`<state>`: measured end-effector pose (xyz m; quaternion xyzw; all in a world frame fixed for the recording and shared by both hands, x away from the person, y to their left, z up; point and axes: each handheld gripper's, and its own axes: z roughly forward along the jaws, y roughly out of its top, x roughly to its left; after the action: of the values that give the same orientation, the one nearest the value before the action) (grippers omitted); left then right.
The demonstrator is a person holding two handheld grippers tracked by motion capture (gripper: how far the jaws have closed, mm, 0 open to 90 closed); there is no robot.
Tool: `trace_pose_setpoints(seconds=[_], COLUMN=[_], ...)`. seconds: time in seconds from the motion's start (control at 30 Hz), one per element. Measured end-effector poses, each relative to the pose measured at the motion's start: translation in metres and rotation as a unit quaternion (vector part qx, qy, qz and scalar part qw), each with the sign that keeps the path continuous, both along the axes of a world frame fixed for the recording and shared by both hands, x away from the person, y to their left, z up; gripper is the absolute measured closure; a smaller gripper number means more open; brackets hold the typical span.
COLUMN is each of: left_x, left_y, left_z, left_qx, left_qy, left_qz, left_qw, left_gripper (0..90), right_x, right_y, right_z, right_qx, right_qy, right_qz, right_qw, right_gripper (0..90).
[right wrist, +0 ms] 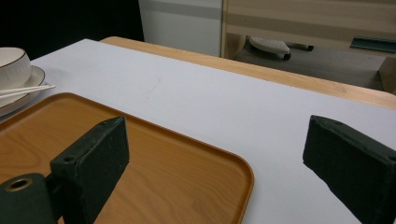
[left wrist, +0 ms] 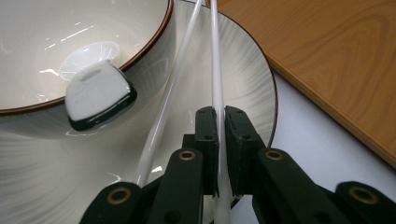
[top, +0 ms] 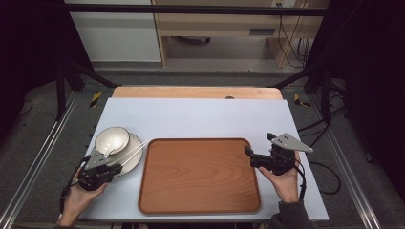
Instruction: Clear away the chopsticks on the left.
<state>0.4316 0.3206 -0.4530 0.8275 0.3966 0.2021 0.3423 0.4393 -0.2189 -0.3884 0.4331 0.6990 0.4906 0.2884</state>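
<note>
A white bowl (top: 112, 140) stands on a white ribbed plate (top: 135, 161) at the table's left. Two white chopsticks (top: 130, 152) lie across the plate's rim, tips pointing toward the wooden tray (top: 200, 176). My left gripper (left wrist: 220, 116) is shut on one chopstick (left wrist: 216, 70); the other chopstick (left wrist: 173, 86) lies free just beside its jaws. A small white rest with a black base (left wrist: 99, 94) leans against the bowl (left wrist: 70, 42) on the plate (left wrist: 245, 79). My right gripper (right wrist: 215, 140) stands open over the tray's (right wrist: 154, 172) right edge, holding nothing.
The tray is bare and takes up the middle of the pale blue table mat (top: 200, 117). A strip of wooden tabletop (top: 191, 92) runs along the far side. Black frame posts stand at both back corners.
</note>
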Motion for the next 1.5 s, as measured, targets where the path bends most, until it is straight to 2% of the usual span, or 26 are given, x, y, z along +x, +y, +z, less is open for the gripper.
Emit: trace_pose_setpoints(seconds=[0.17,0.27,0.37,0.5,0.77,0.93,0.97,1.2,1.3,1.37,1.47,1.5], left_x=[-0.002,-0.006,-0.008,-0.013,-0.017,-0.024,-0.026,-0.028,-0.028,-0.027,-0.028,-0.028], left_y=[-0.002,-0.006,-0.008,-0.013,-0.018,-0.033,-0.040,-0.065,-0.073,-0.080,-0.085,-0.090], left_z=[0.001,0.006,0.010,0.018,0.025,0.036,0.038,0.041,0.046,0.050,0.052,0.052], left_qx=[0.005,-0.009,-0.009,-0.013,-0.025,-0.032,-0.038,-0.035,-0.055,-0.085,-0.084,-0.092], left_qy=[0.001,-0.007,-0.015,-0.027,-0.037,-0.055,-0.058,-0.066,-0.070,-0.068,-0.067,-0.064], left_qz=[-0.009,-0.015,-0.016,-0.012,0.003,0.015,0.019,0.036,0.054,0.070,0.080,0.090], left_qw=[0.9999,0.9998,0.9997,0.9995,0.9990,0.9979,0.9974,0.9966,0.9946,0.9916,0.9909,0.9896], left_gripper=[84.4,84.4,84.4,84.4,84.4,84.4,84.4,84.4,84.3,84.3,84.3,84.3], right_x=[0.000,0.000,0.000,0.000,0.001,0.001,0.001,0.000,-0.001,-0.002,-0.001,-0.001], right_y=[-0.001,-0.002,-0.002,-0.002,-0.002,-0.002,-0.002,-0.003,-0.003,-0.003,-0.003,-0.001], right_z=[0.001,0.001,0.000,-0.001,-0.001,-0.001,-0.001,0.000,0.002,0.002,0.002,0.001], right_qx=[0.001,0.000,-0.001,0.000,-0.002,-0.003,-0.001,-0.001,0.002,0.004,0.001,0.000], right_qy=[-0.002,-0.002,-0.002,0.001,0.002,0.001,0.003,-0.002,-0.003,-0.001,-0.001,0.000], right_qz=[-0.001,-0.001,-0.002,-0.004,-0.005,-0.005,-0.006,-0.008,-0.010,-0.008,-0.007,-0.007], right_qw=[1.0000,1.0000,1.0000,1.0000,1.0000,1.0000,1.0000,1.0000,0.9999,1.0000,1.0000,1.0000], right_gripper=[7.2,7.1,7.0,6.6,6.4,6.2,5.6,5.3,5.2,5.1,4.9,4.6])
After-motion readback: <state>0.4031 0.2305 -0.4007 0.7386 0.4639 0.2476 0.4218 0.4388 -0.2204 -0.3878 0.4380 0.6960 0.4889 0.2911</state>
